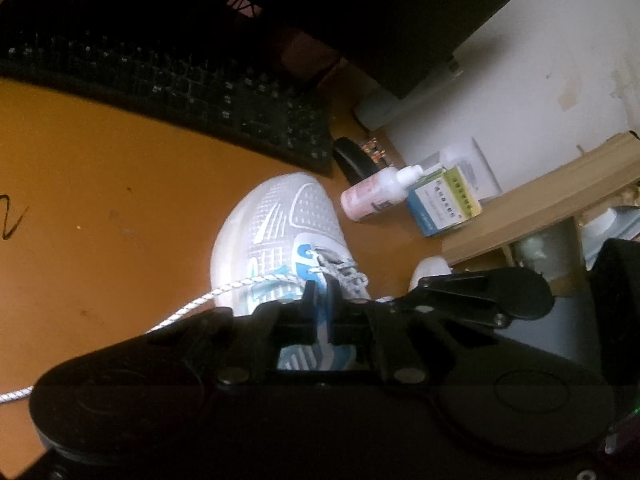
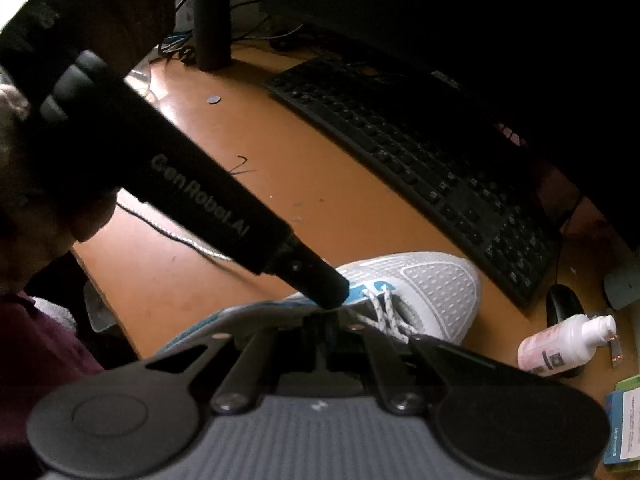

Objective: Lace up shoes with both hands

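Observation:
A white mesh sneaker (image 1: pixel 276 232) with blue trim lies on the orange desk (image 1: pixel 100 200), toe toward the keyboard. Its white speckled lace (image 1: pixel 224 290) is threaded through the front eyelets and trails off to the left. My left gripper (image 1: pixel 322 286) is shut at the eyelets, its tips pinched together on the lace. In the right wrist view the sneaker (image 2: pixel 432 296) shows just ahead, with the lace (image 2: pixel 386 312) crossing its tongue. My right gripper (image 2: pixel 326 320) is shut close above the shoe; what it holds is hidden. The left gripper's black body (image 2: pixel 192 196) reaches in from the upper left.
A black keyboard (image 1: pixel 168 80) lies beyond the shoe, under a dark monitor. A black mouse (image 2: pixel 564 300), a white and pink bottle (image 1: pixel 372 196) and a blue and green box (image 1: pixel 444 204) sit to the right. A wooden shelf (image 1: pixel 540 204) stands further right.

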A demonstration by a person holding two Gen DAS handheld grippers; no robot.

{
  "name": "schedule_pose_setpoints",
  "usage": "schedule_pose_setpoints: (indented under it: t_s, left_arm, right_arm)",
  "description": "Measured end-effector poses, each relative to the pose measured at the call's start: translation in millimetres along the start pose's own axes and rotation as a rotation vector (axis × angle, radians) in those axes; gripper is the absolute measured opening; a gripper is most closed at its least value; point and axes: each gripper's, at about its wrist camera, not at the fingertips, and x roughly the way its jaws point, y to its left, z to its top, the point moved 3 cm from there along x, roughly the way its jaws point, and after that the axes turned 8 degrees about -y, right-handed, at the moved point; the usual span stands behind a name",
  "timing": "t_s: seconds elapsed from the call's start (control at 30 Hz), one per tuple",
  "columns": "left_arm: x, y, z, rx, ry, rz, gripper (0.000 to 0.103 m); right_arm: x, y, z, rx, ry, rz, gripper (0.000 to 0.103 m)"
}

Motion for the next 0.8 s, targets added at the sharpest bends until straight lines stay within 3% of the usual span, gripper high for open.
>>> schedule_pose_setpoints:
  t_s: [0.03, 0.13, 0.17, 0.37, 0.43, 0.6, 0.77, 0.8]
  left_arm:
    - [-3.6, -3.7, 1.0, 0.031, -0.013, 0.009, 0.000]
    - [-25.4, -15.7, 8.2, 0.165, -0.086, 0.078, 0.000]
    - [-35.8, -16.5, 11.1, 0.201, -0.113, 0.114, 0.000]
    - [-109.1, 12.6, 18.2, 0.294, -0.208, 0.344, 0.000]
    - [-137.9, 28.9, 15.8, 0.304, -0.225, 0.432, 0.000]
    - [-199.8, 71.0, 2.7, 0.308, -0.244, 0.669, 0.000]
    - [-244.5, 100.6, -7.9, 0.262, -0.267, 0.823, 0.000]
    - [-248.8, 102.6, -9.2, 0.248, -0.271, 0.827, 0.000]
  right_arm:
    - [-1.4, 0.5, 0.0, -0.002, -0.002, -0.009, 0.006]
    - [-8.3, 1.8, -0.7, -0.017, -0.011, -0.049, 0.033]
    - [-13.2, 2.3, -2.1, -0.025, -0.017, -0.073, 0.036]
    - [-30.2, -3.1, -21.3, -0.040, -0.017, -0.180, 0.037]
    - [-33.6, -7.4, -25.8, -0.019, -0.024, -0.196, 0.042]
    - [-36.1, -12.5, -28.4, 0.005, -0.038, -0.206, 0.042]
    - [-36.4, -14.6, -29.9, 0.002, -0.042, -0.203, 0.042]
    - [-37.0, -14.2, -30.1, 0.000, -0.041, -0.203, 0.042]
